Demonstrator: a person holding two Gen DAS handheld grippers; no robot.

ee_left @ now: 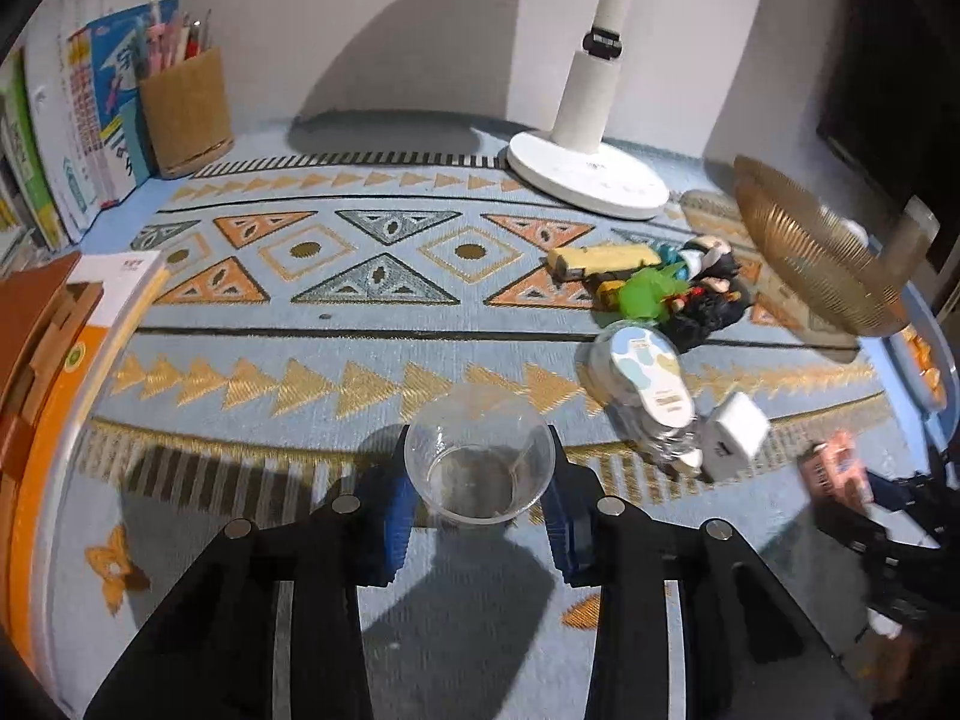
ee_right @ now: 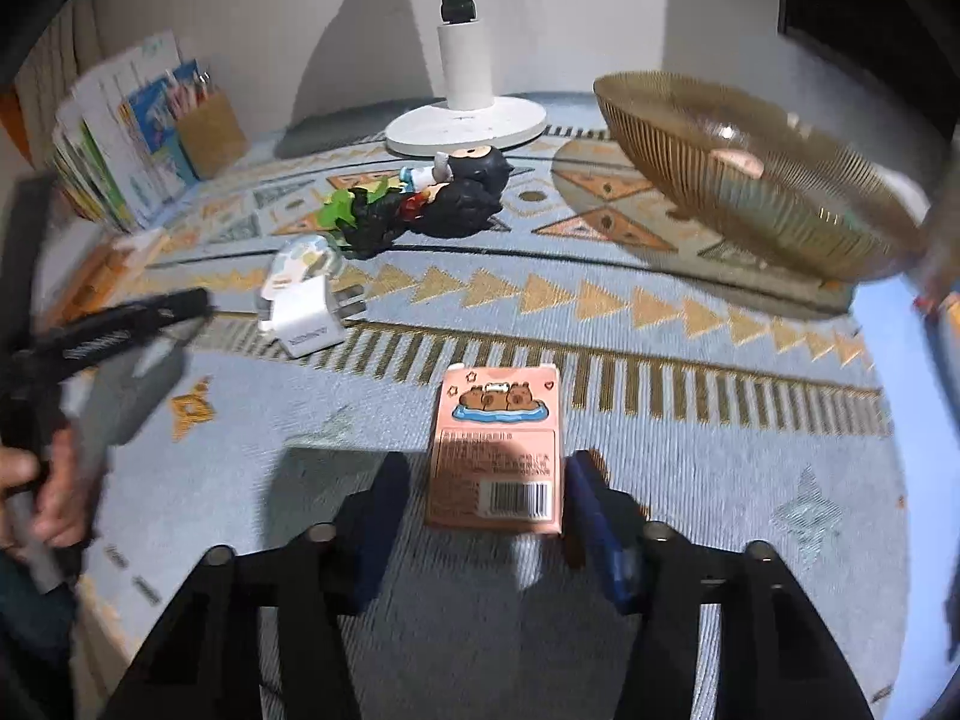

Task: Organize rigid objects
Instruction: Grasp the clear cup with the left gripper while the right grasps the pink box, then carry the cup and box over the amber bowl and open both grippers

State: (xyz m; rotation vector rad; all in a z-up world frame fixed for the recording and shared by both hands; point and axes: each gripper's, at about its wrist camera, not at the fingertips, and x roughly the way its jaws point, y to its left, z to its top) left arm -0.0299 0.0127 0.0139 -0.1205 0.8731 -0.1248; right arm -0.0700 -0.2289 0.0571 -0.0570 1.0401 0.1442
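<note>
**Cup and card box between the tongs**

Blue-padded left tongs (ee_left: 478, 504) hold a clear plastic cup (ee_left: 478, 459) upright, both pads pressed on its sides above the patterned cloth of the worktop (ee_left: 336, 360). Right tongs (ee_right: 489, 510) straddle a pink card box (ee_right: 497, 450) with cartoon capybaras and a barcode. The box lies flat on the cloth, its near end between the fingers; the right pad sits against its edge, while a narrow gap shows beside the left pad, so I cannot tell whether the box is gripped.

From the left wrist, a small clear bottle (ee_left: 645, 387) lies on its side just right of the cup, touching a white charger plug (ee_left: 735, 435). Beyond them sit a heap of toy figures (ee_left: 678, 288) and a yellow toy (ee_left: 603, 261), then a white lamp base (ee_left: 588, 177). That view alone shows a pen holder (ee_left: 186, 114) and books at far left.

From the right wrist, a ribbed gold bowl (ee_right: 750, 180) stands at upper right, well apart from the box, and a person's hand (ee_right: 54, 498) grips the left tool's handle.
</note>
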